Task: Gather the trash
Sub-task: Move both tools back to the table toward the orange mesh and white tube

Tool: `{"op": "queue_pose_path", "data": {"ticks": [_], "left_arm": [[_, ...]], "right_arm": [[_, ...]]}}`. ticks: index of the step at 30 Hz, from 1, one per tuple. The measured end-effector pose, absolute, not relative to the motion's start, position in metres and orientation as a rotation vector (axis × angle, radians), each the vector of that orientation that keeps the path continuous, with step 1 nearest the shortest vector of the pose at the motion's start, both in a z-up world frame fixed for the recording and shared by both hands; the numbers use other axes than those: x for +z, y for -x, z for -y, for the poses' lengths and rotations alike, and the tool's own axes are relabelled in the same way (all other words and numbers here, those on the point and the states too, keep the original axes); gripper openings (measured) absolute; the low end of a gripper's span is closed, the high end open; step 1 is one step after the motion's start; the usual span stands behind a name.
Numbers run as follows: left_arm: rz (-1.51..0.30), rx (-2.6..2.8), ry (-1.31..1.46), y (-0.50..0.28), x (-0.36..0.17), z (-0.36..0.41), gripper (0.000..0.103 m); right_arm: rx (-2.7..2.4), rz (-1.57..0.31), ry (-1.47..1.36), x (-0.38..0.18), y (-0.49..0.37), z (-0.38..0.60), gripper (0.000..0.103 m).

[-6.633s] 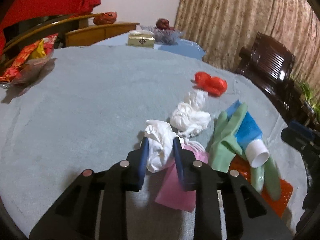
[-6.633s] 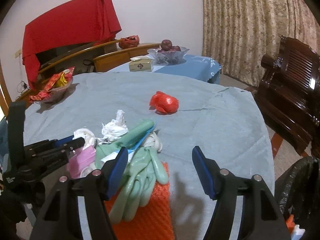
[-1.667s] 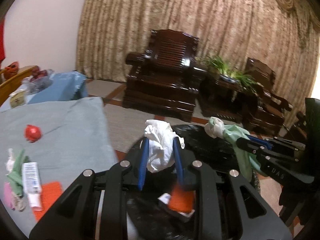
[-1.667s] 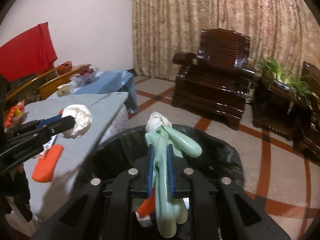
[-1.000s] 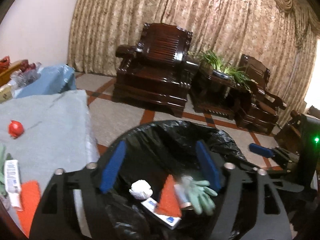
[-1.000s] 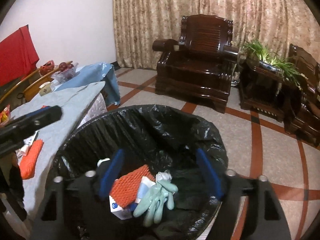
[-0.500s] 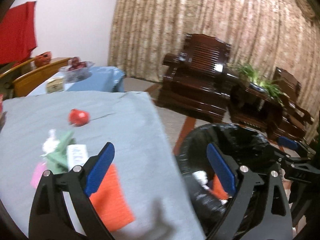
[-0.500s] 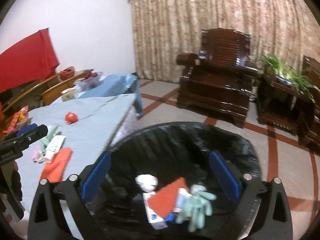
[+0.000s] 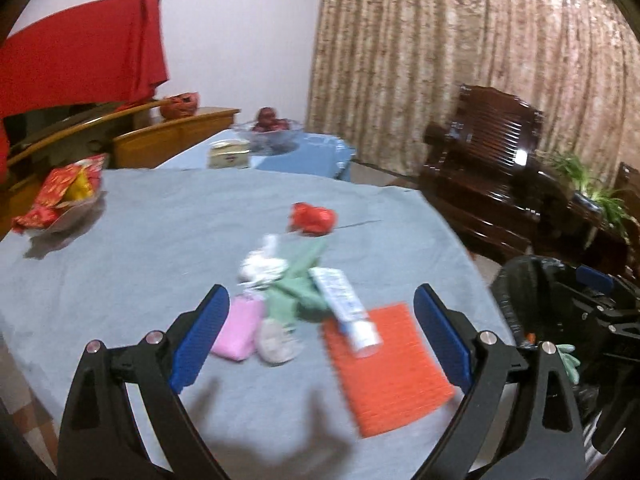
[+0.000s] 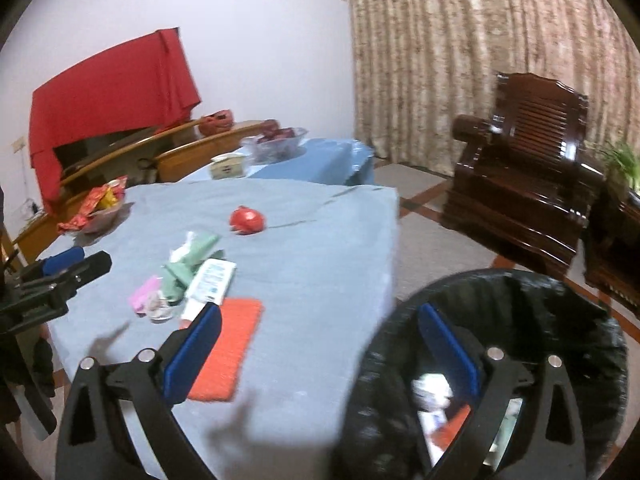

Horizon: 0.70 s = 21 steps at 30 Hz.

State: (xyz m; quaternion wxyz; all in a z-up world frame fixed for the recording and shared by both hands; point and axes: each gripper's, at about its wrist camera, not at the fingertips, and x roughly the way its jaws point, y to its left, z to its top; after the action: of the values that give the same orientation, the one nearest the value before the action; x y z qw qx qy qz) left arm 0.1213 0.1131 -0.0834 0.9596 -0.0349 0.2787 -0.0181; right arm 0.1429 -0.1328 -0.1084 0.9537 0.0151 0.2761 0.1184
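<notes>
1. We hold the left gripper [image 9: 320, 338] wide open and empty above the table [image 9: 120, 280]; the trash pile [image 9: 304, 300] lies just ahead between its jaws.
2. Our right gripper [image 10: 320, 350] gapes empty, straddling the table edge and the bin [image 10: 560, 320]; the pile sits ahead to its left.
</notes>
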Motion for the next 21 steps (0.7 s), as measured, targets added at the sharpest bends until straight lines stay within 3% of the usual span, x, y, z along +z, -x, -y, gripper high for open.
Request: {"op": "queue_pose_path", "data": {"ticks": [9, 15, 18, 21], "left_arm": [[-0.593, 0.033, 0.083, -0.118, -0.103, -0.152, 0.091], [-0.609, 0.036, 0.075, -0.125, -0.114, -0.156, 0.091], [-0.617, 0.045, 0.078, -0.129, -0.120, -0.162, 0.090], [-0.632, 0.055, 0.080, -0.134, -0.126, -0.169, 0.083]], "right_arm": [[0.293, -0.609, 0.013, -0.137, -0.162, 0.073, 0.095], [0.304, -0.638, 0.026, -0.150, -0.174, 0.055, 0.089], [0.313, -0.655, 0.015, -0.153, -0.182, 0.047, 0.081], [0.341, -0.676, 0.011, -0.157, -0.189, 0.035, 0.069]]}}
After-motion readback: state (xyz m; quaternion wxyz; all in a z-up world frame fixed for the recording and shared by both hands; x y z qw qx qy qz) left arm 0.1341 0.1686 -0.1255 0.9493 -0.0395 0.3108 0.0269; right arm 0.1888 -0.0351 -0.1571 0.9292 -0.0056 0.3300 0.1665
